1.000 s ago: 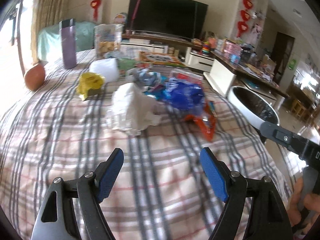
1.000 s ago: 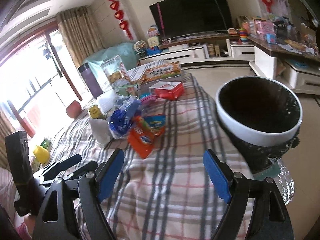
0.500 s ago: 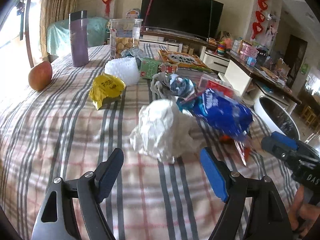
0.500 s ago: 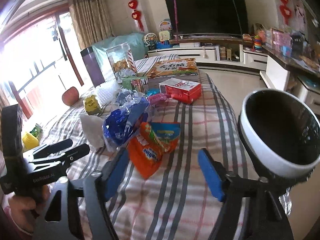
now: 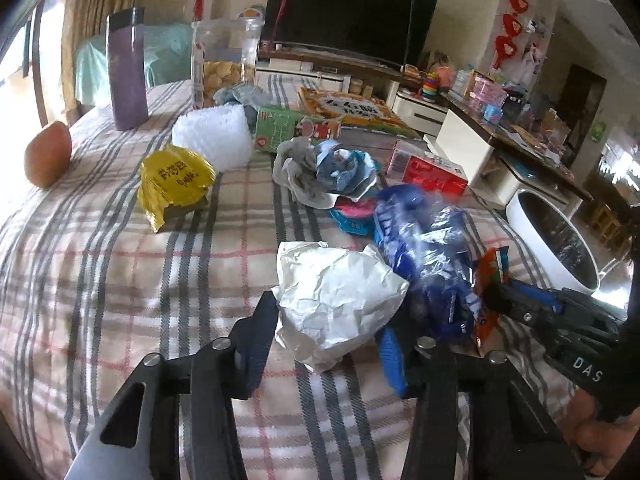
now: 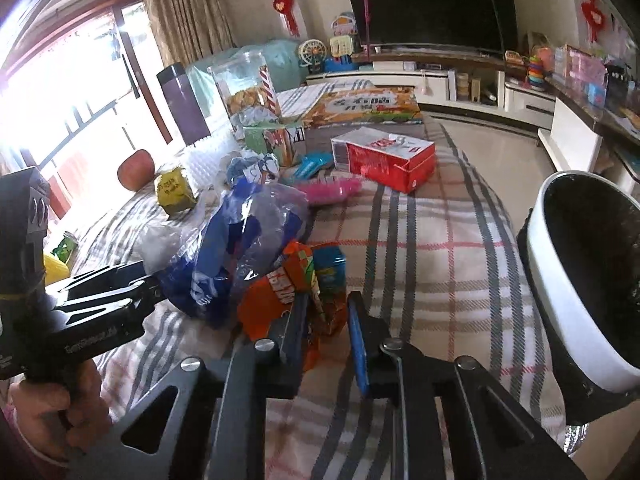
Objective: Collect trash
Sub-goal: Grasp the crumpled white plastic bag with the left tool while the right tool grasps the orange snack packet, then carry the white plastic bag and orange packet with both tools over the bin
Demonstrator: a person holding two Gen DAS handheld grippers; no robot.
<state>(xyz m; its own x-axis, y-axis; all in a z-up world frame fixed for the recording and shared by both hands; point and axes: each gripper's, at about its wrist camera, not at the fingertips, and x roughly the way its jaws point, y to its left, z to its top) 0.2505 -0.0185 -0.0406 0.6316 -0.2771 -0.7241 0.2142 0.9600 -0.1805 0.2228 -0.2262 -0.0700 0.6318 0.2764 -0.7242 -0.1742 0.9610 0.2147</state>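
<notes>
Since a second ago both grippers have been carried in over the checked tablecloth (image 5: 120, 264) from wide-open stances short of the litter. The left gripper (image 5: 328, 340) is now set around the crumpled white paper (image 5: 340, 296), its jaws closing — the left pad seems to touch the paper, the right pad is not clearly pressing yet. The right gripper (image 6: 324, 320) has been narrowed onto the orange snack wrapper (image 6: 280, 292), which is pinched at its near edge, just at 5 o'clock of the blue plastic bag (image 6: 240, 248). The white bin (image 6: 576, 280) stands off the table edge at 3 o'clock — judged the destination, with two pieces about to be lifted together.
</notes>
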